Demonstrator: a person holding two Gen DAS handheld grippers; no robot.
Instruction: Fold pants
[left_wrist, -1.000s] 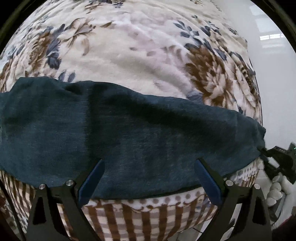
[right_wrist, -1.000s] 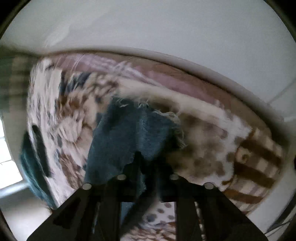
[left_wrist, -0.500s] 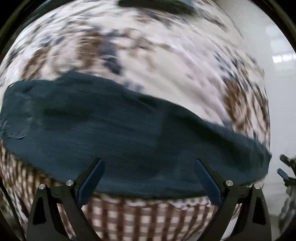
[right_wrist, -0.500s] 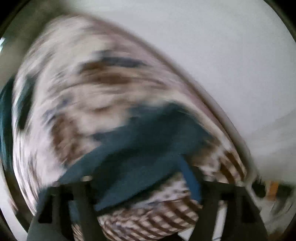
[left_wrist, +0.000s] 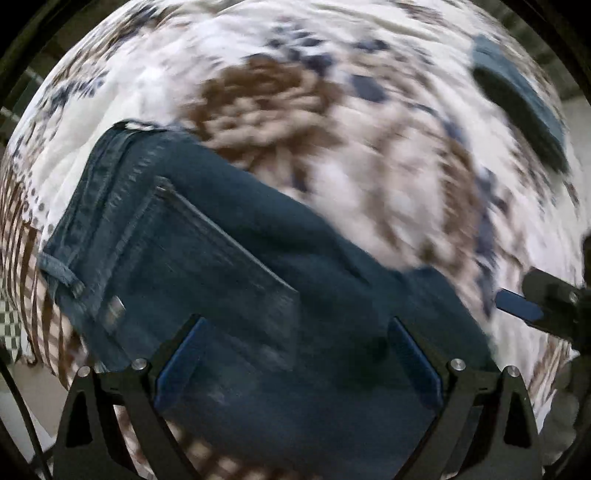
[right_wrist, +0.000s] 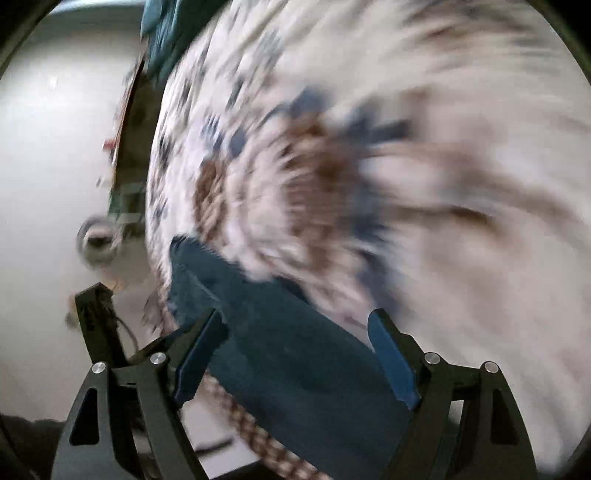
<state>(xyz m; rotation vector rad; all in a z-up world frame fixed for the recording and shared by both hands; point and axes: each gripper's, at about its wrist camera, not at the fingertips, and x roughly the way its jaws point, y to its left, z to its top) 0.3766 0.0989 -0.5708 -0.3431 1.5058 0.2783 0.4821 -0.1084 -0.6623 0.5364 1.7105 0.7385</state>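
Dark blue jeans (left_wrist: 229, 280) lie on a floral blanket (left_wrist: 369, 155); the waistband, a belt loop and a back pocket show at the left in the left wrist view. My left gripper (left_wrist: 295, 332) is open and empty, its jaws wide apart just above the denim. In the right wrist view the jeans' other end (right_wrist: 280, 339) lies near the bed edge. My right gripper (right_wrist: 295, 328) is open over it, holding nothing. The right gripper also shows at the right edge of the left wrist view (left_wrist: 546, 306). Both views are motion-blurred.
Another blue-green garment (left_wrist: 524, 107) lies at the far side of the blanket; it also shows at the top left of the right wrist view (right_wrist: 166, 33). A brown checked blanket border (left_wrist: 26, 266) runs along the bed edge. White floor (right_wrist: 48, 147) lies beyond the bed.
My right gripper has opened and let go of the jeans' end. Both grippers swung over the bed; the left view now shows the waistband and pocket.
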